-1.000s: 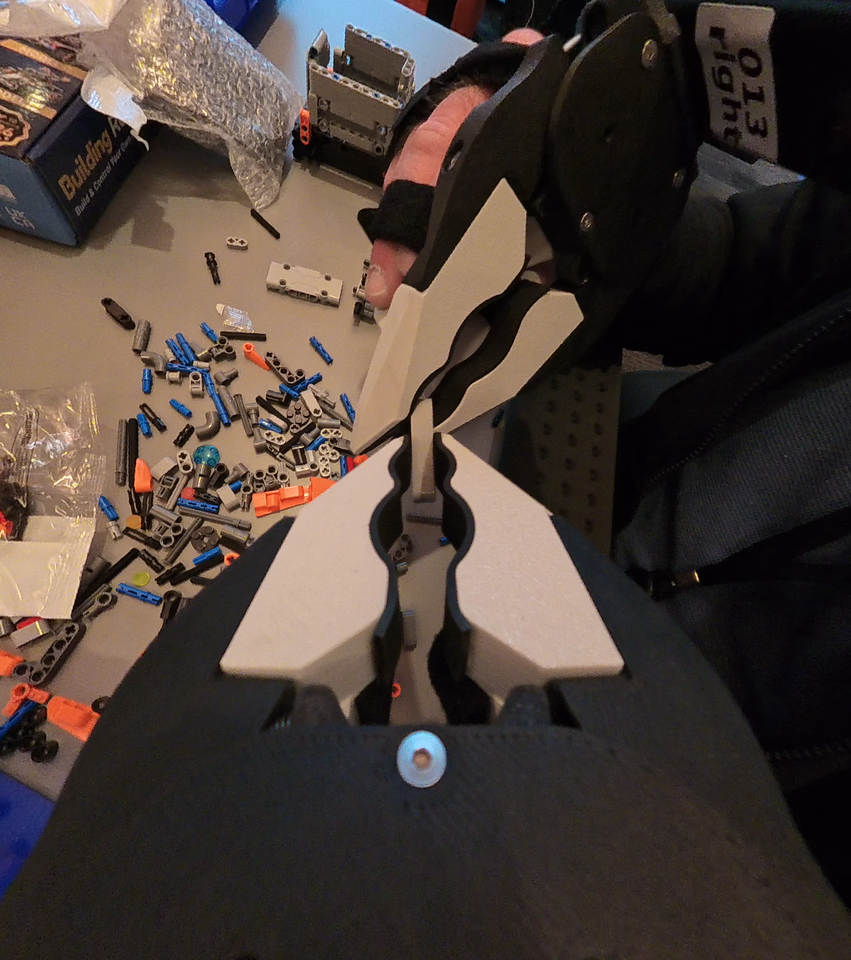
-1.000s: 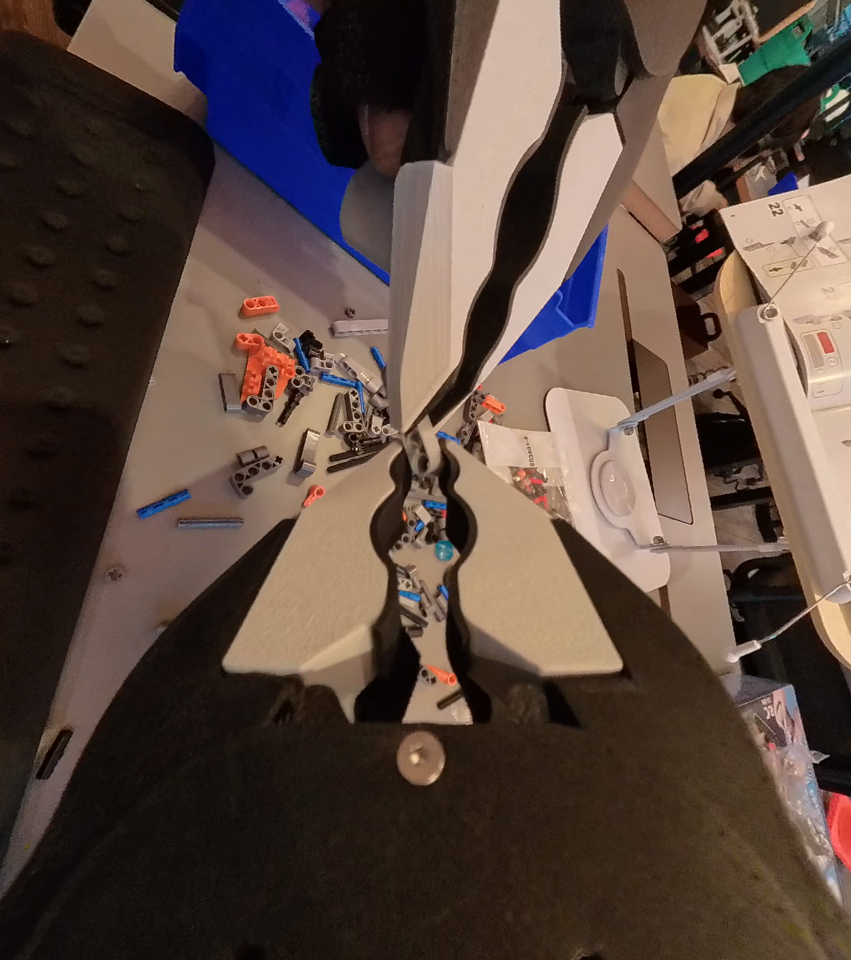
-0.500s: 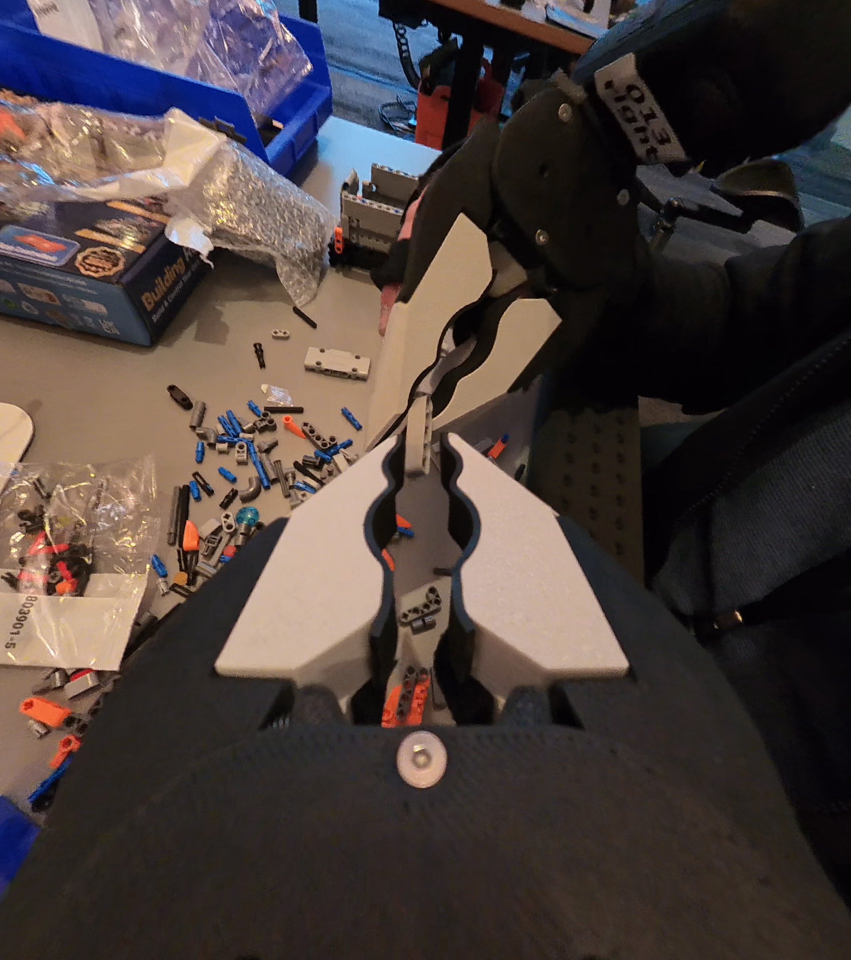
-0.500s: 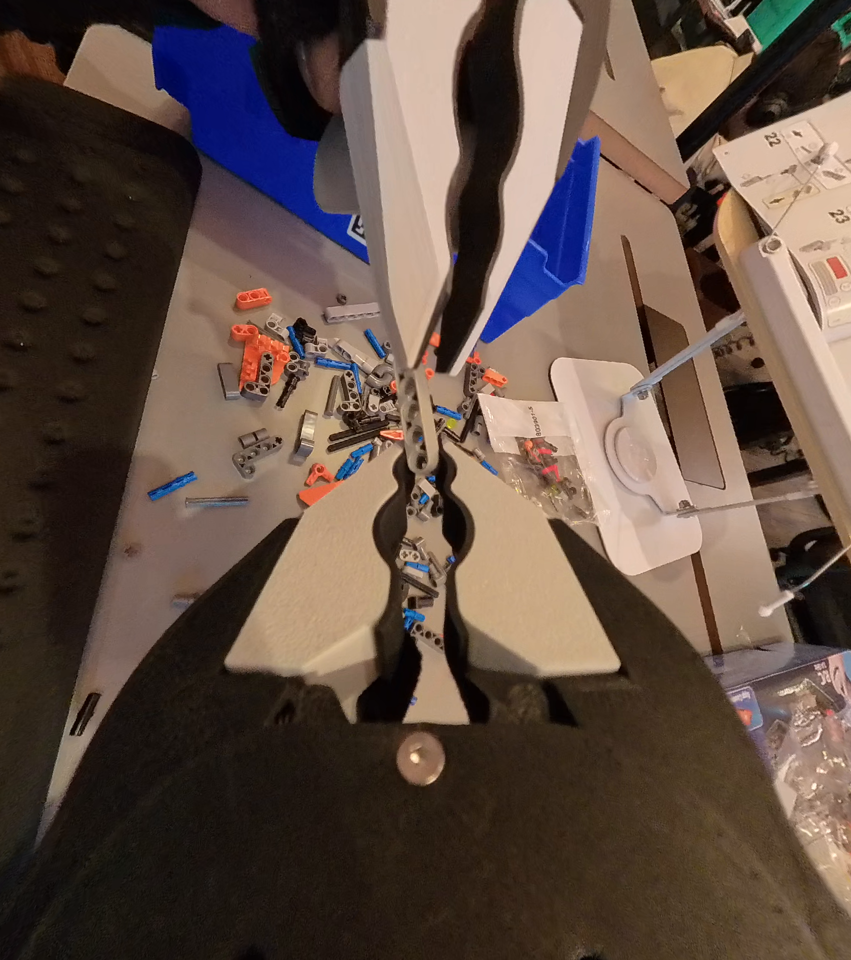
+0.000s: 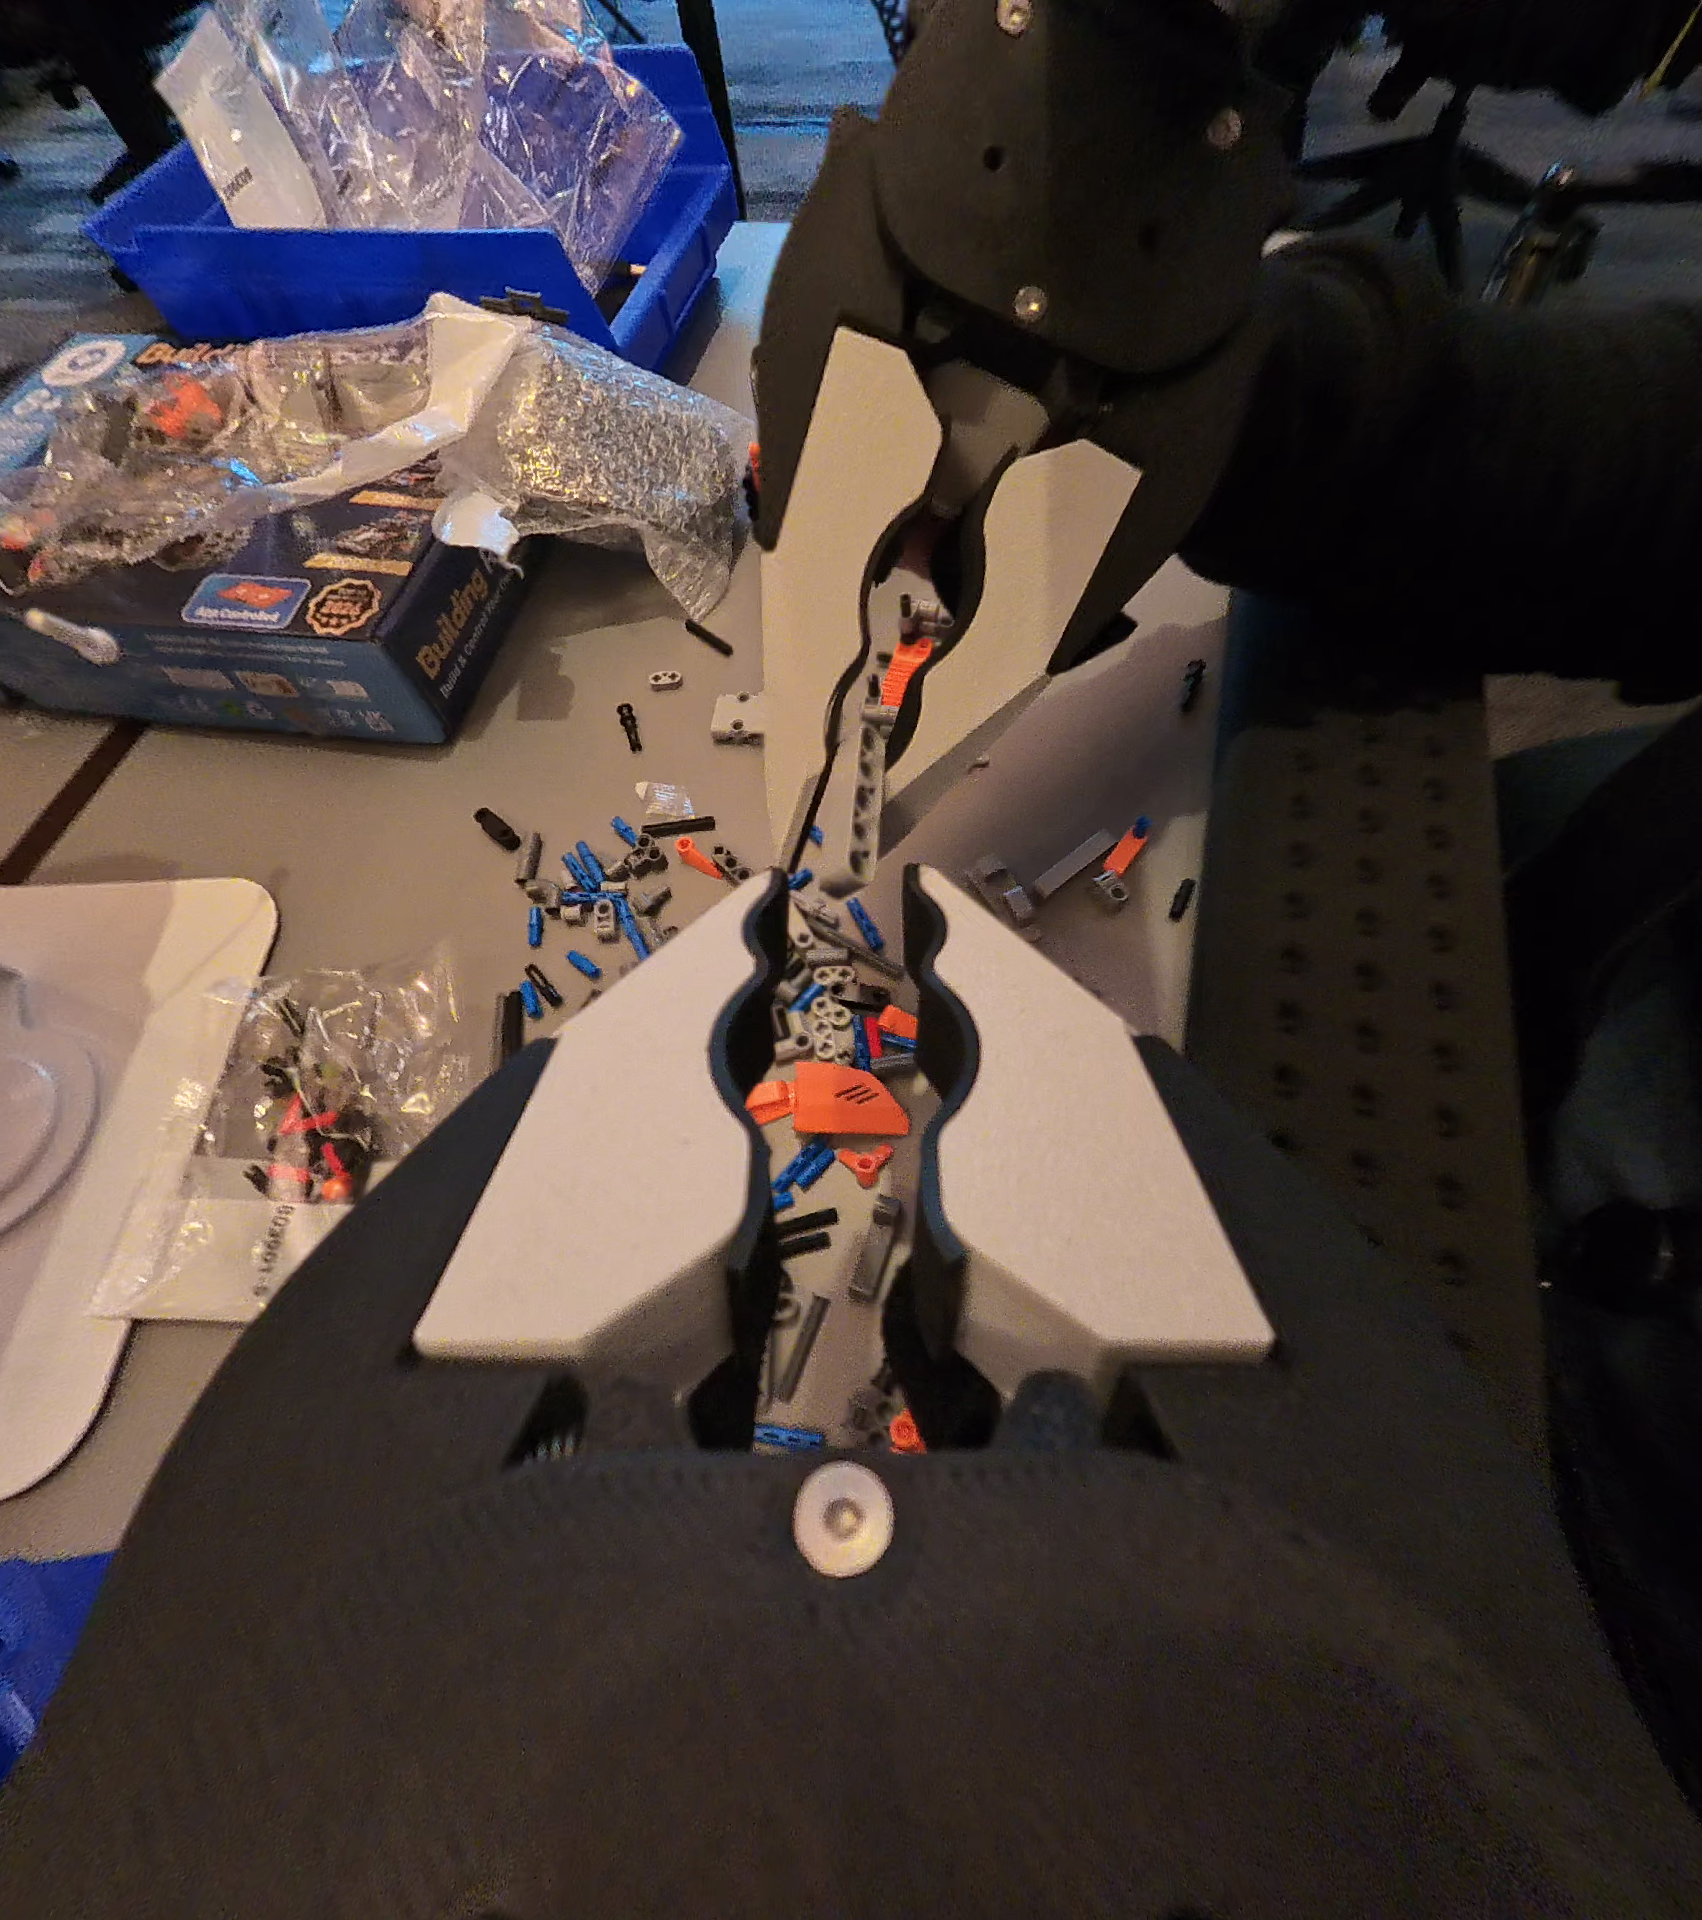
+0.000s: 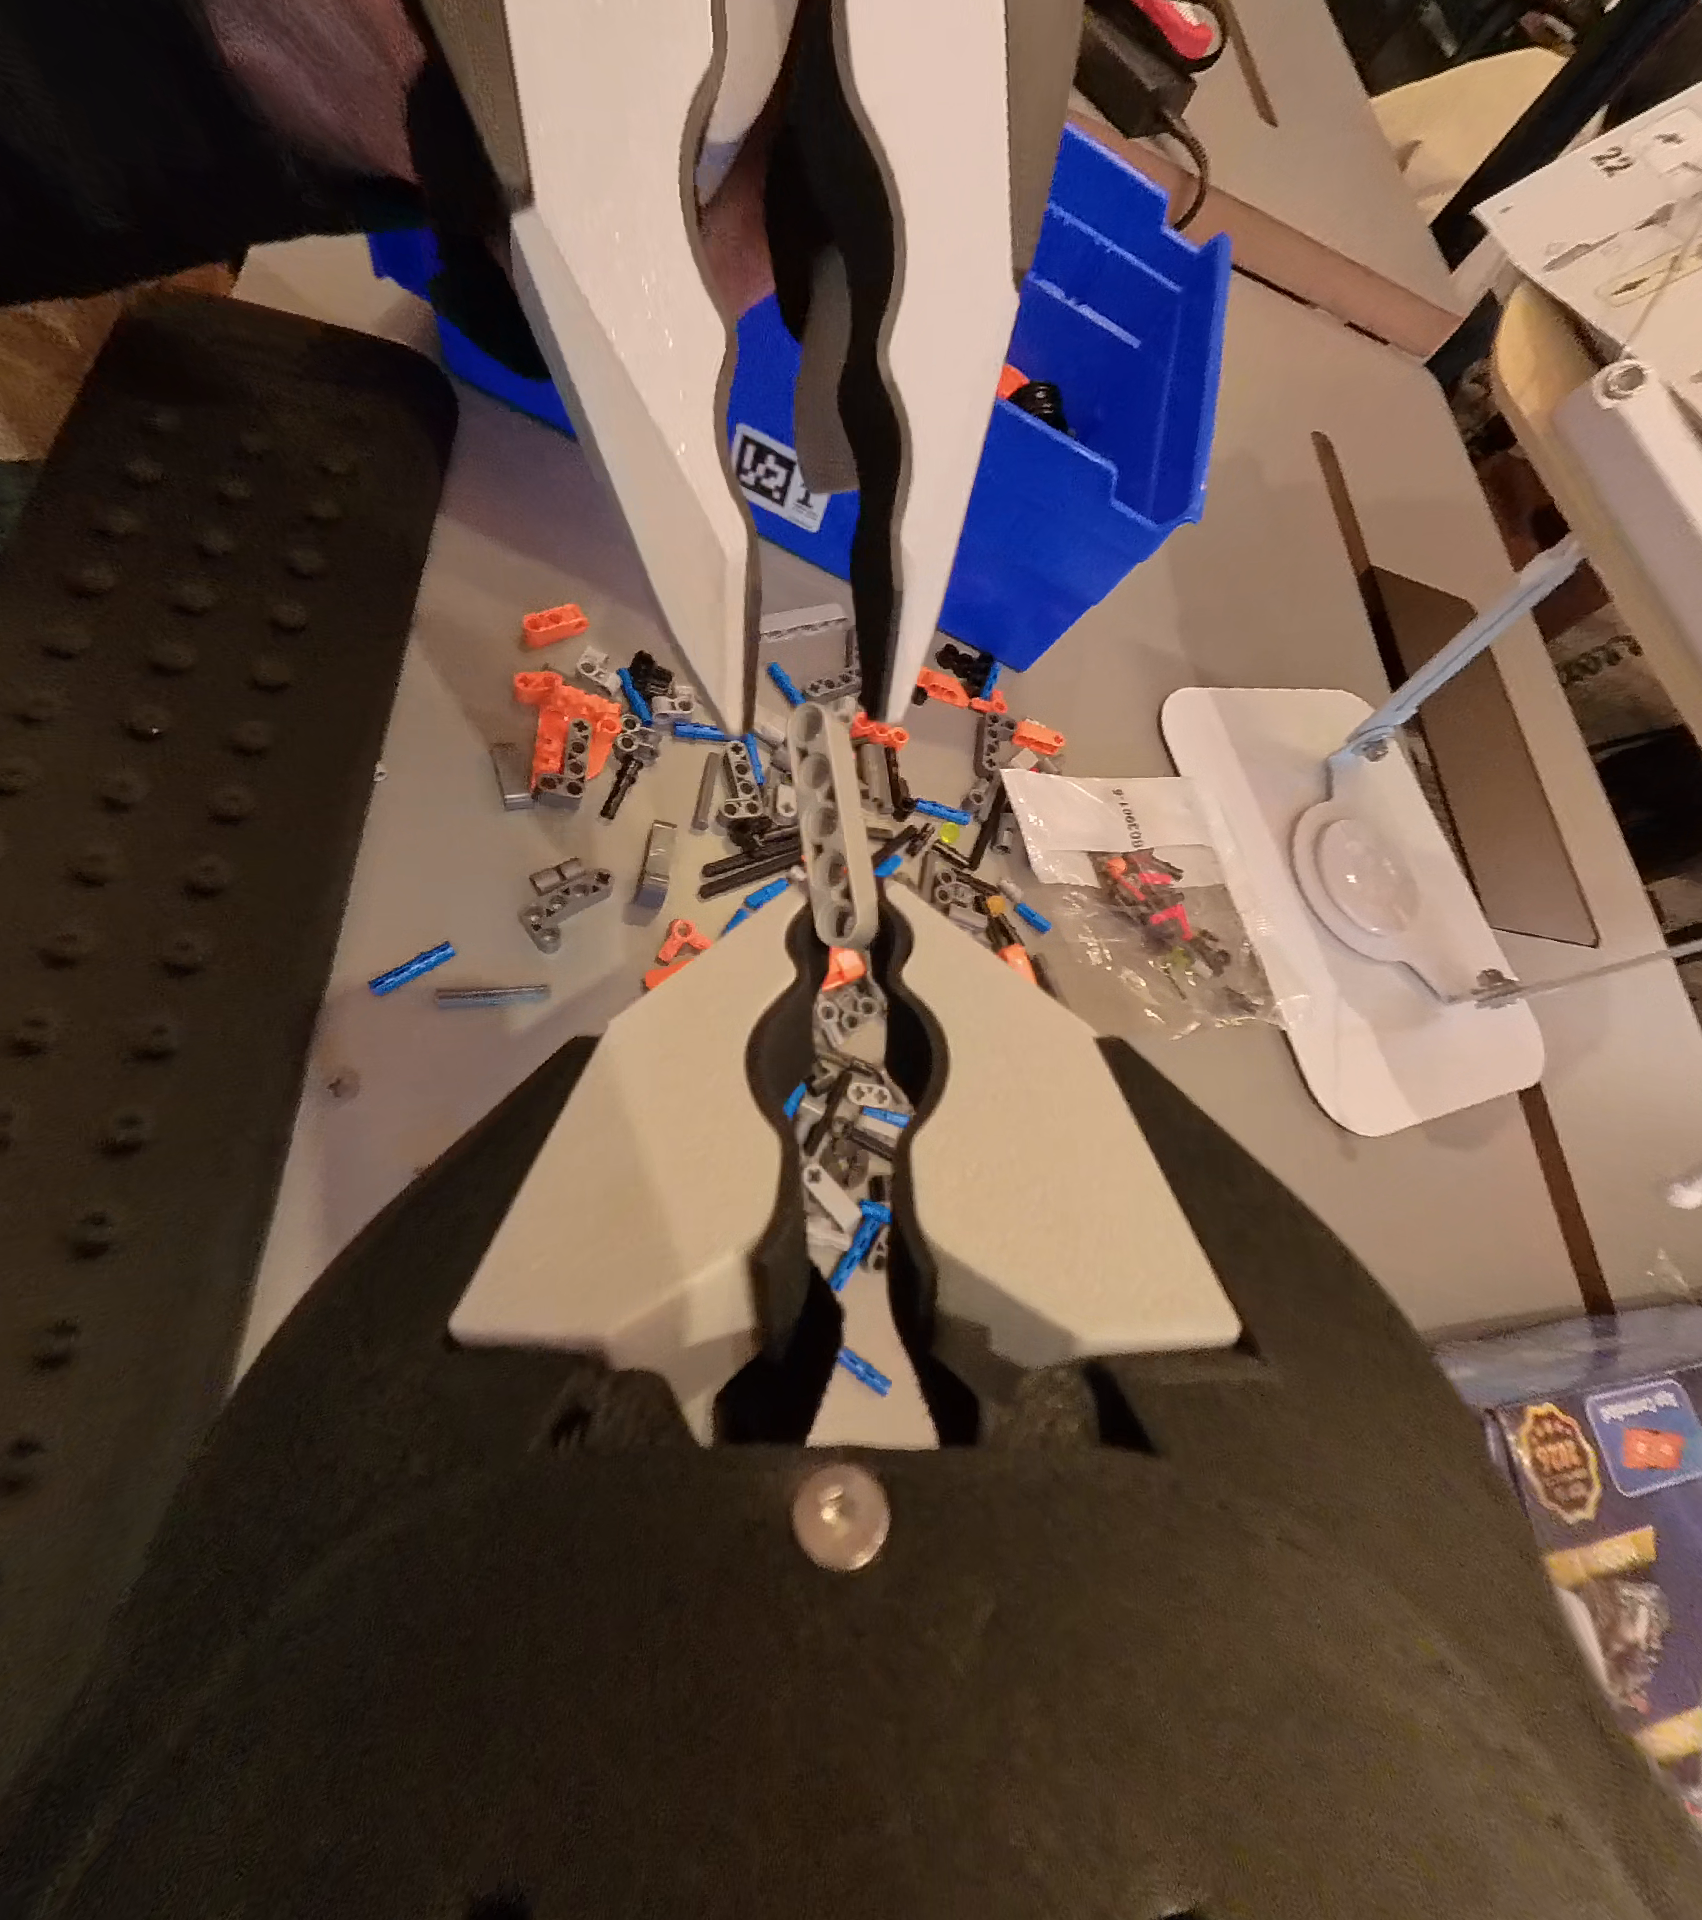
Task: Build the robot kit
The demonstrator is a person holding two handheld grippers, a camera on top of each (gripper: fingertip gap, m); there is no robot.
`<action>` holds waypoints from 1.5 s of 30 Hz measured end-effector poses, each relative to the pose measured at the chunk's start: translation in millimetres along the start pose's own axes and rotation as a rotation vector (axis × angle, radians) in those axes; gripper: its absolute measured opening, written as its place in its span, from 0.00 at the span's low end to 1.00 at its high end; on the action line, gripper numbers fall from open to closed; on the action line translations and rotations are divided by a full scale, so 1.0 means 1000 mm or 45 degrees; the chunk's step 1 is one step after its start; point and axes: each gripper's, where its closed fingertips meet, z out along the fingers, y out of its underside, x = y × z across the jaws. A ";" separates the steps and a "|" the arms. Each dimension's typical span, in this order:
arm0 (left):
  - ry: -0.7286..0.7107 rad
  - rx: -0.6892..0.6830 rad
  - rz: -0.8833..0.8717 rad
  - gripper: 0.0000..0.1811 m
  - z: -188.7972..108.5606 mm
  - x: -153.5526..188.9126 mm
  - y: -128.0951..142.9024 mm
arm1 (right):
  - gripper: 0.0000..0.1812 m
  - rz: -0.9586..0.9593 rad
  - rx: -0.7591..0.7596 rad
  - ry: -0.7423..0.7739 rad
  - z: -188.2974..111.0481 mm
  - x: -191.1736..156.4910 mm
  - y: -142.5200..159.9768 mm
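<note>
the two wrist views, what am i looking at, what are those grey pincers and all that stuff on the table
There is no robot. A person holds a two-finger gripper in each hand, and each gripper has a camera looking along its own fingers. The big grey fingers at the bottom of each picture are that view's own gripper, and the pair coming in from the top is the other one. The right gripper is shut on a grey beam with holes. The left gripper is open, with its tips on either side of the beam's other end. On the table lie loose small building parts, a clear bag of parts and a blue bin.
</note>
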 end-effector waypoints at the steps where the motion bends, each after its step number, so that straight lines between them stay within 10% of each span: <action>1: -0.011 -0.006 0.034 0.09 0.003 0.001 0.000 | 0.02 0.004 -0.001 -0.013 0.001 -0.001 0.001; 45: 0.082 0.075 0.064 0.03 0.043 0.003 0.001 | 0.09 0.093 0.045 -0.003 -0.028 0.002 0.010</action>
